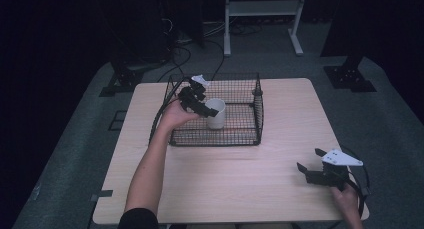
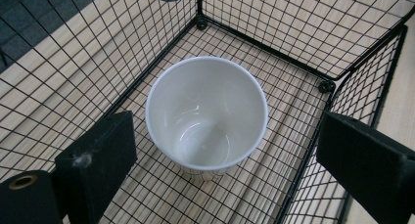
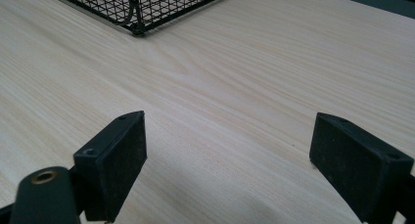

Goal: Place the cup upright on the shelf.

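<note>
White cup (image 2: 206, 116) sitting upright and empty on the floor of the black wire basket (image 2: 274, 48), roughly mid-basket, a bit toward the left wall. Looks like the drop-off is basically done: cup down, nothing gripping it. Left hand-held gripper (image 1: 197, 101) hanging just above the cup with jaws spread wide, both pads clear of the rim, so no pinch on it. Probably just pulling that hand out of the basket left to do.

Right hand-held gripper (image 1: 320, 171) parked at the near right corner of the table (image 1: 240, 179), well apart from the basket, jaws spread too, nothing between them.

View differences: left gripper view looks straight down into the cup, showing the glossy bare inside and the gap between pads and rim, hard to judge from the high view. High view gives the overall layout, both hands and the basket's spot at the far middle of the table. Right gripper view gives bare wood grain plus one basket corner (image 3: 139, 11) far off.
</note>
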{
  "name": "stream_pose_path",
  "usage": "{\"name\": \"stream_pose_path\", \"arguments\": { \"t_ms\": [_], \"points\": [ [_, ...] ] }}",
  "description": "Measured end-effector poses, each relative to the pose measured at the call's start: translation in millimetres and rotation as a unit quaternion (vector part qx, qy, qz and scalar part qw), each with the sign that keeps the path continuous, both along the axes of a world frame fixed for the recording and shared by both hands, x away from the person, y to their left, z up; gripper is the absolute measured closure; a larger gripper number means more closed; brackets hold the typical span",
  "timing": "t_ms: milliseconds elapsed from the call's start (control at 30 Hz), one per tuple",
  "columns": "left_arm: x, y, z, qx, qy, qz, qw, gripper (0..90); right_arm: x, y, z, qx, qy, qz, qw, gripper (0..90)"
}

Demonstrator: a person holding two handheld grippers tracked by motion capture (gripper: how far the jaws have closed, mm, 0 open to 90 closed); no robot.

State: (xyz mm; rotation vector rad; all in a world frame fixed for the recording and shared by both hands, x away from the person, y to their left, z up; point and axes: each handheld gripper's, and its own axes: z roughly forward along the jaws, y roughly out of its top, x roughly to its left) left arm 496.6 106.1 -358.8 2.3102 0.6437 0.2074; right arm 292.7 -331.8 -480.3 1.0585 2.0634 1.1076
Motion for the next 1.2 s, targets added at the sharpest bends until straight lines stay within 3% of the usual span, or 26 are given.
{"name": "stream_pose_path", "arguments": {
  "t_ms": [633,1200],
  "points": [
    [-29.2,10.4,15.7,-0.008,-0.021,-0.007,0.9997,7.5,0.3,0.0,0.0,0.0,0.002,0.0,1.0,13.1],
    [-57.7,17.4,19.1,-0.015,-0.032,-0.016,0.9992,7.5,0.3,0.3,-0.1,-0.002,0.002,0.0,1.0,13.1]
  ]
}}
